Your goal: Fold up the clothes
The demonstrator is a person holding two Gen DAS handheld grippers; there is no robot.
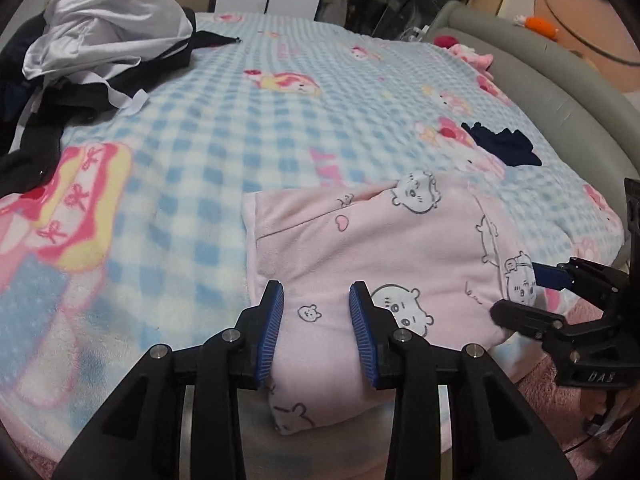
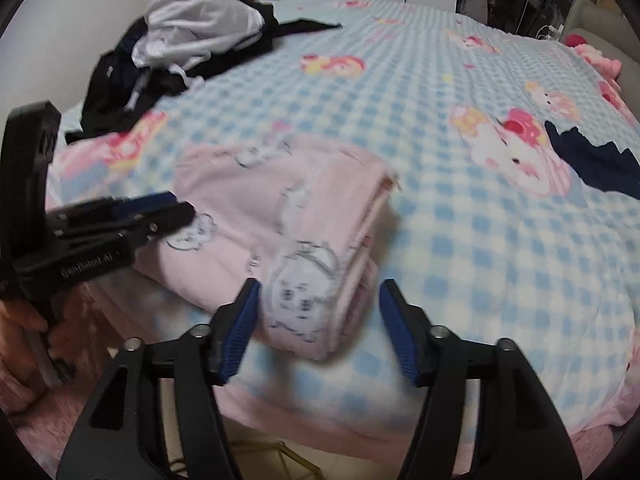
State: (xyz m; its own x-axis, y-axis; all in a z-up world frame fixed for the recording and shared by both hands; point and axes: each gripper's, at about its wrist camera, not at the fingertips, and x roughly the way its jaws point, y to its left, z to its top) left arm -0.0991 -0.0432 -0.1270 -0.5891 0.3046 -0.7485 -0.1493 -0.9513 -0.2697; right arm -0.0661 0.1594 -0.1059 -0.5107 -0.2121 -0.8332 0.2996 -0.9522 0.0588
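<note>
The pink fleece garment printed with cartoon animals (image 1: 372,248) lies folded at the near edge of the bed, on the blue-checked fleece blanket (image 1: 224,128). The left gripper (image 1: 316,328) grips a bulge of its near fold. The right gripper (image 2: 318,324) straddles the layered corner, jaws open, pads clear. Risk: uneven pulling may slide the layers apart or drag the bundle off the edge.
</note>
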